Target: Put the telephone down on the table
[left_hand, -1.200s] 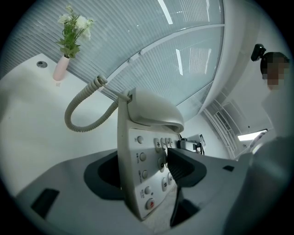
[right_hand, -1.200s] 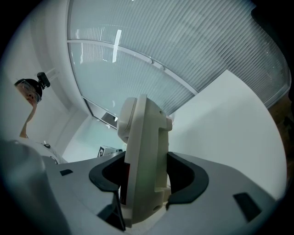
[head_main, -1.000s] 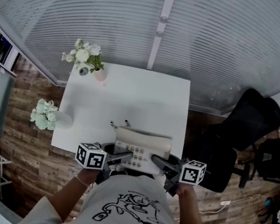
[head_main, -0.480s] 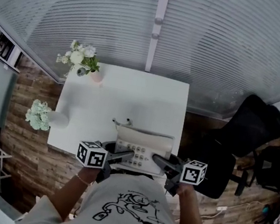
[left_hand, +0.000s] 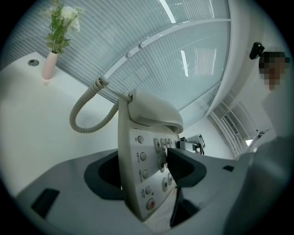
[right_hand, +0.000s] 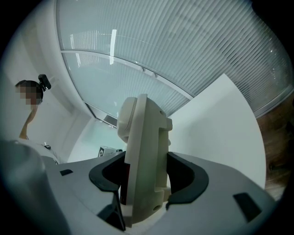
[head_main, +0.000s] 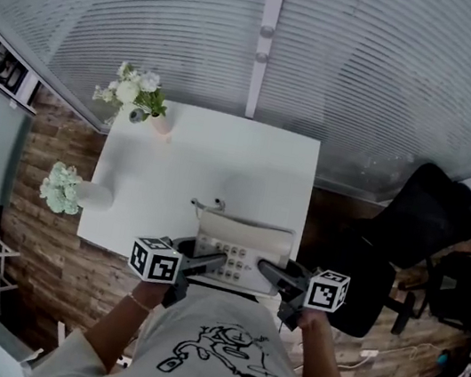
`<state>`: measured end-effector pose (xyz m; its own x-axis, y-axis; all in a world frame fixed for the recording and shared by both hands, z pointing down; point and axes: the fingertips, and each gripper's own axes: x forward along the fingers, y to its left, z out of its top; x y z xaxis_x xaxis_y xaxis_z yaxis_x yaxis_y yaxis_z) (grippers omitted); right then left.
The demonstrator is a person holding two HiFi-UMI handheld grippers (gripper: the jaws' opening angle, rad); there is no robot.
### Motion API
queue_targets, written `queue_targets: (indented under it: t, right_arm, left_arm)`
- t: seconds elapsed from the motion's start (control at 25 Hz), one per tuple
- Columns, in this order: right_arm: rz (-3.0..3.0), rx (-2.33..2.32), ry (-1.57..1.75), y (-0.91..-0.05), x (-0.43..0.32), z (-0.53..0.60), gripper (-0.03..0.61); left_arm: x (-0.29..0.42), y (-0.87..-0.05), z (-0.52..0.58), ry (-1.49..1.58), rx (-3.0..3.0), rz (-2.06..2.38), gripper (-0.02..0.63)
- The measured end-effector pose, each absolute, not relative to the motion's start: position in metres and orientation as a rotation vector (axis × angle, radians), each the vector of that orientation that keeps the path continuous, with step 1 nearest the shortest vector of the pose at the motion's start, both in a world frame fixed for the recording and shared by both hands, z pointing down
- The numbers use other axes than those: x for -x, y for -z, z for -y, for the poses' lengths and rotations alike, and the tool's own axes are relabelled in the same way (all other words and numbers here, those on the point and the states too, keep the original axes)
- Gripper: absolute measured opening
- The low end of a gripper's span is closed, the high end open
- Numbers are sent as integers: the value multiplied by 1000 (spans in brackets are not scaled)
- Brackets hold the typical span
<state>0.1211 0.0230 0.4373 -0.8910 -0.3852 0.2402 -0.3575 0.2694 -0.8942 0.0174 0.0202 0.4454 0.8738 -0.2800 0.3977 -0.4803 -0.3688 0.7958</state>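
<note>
A beige desk telephone (head_main: 240, 247) with its handset on top is held between both grippers at the near edge of the white table (head_main: 222, 163). My left gripper (head_main: 213, 263) is shut on the telephone's left side, one pad on the keypad face (left_hand: 148, 170) and the other behind. The coiled cord (left_hand: 87, 114) loops out toward the table. My right gripper (head_main: 268, 272) is shut on the telephone's right end (right_hand: 144, 156), its dark pads pressed against both faces. The telephone's underside is hidden, so I cannot tell whether it rests on the table.
A pink vase of white flowers (head_main: 134, 98) stands at the table's far left corner. A second white bunch (head_main: 64, 189) sits at its left edge. A black office chair (head_main: 410, 223) is to the right on the wooden floor. Ribbed glass walls rise behind the table.
The person and the held telephone have shifted slightly relative to the table. Both grips look the same as before.
</note>
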Motion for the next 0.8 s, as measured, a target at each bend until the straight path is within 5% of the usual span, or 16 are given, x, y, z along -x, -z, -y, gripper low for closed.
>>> queue_targets:
  t: [0.8]
  right_arm:
    - [-2469, 763, 1758, -442, -92, 0, 272]
  left_arm:
    - [12, -451, 5, -250, -1967, 521, 279]
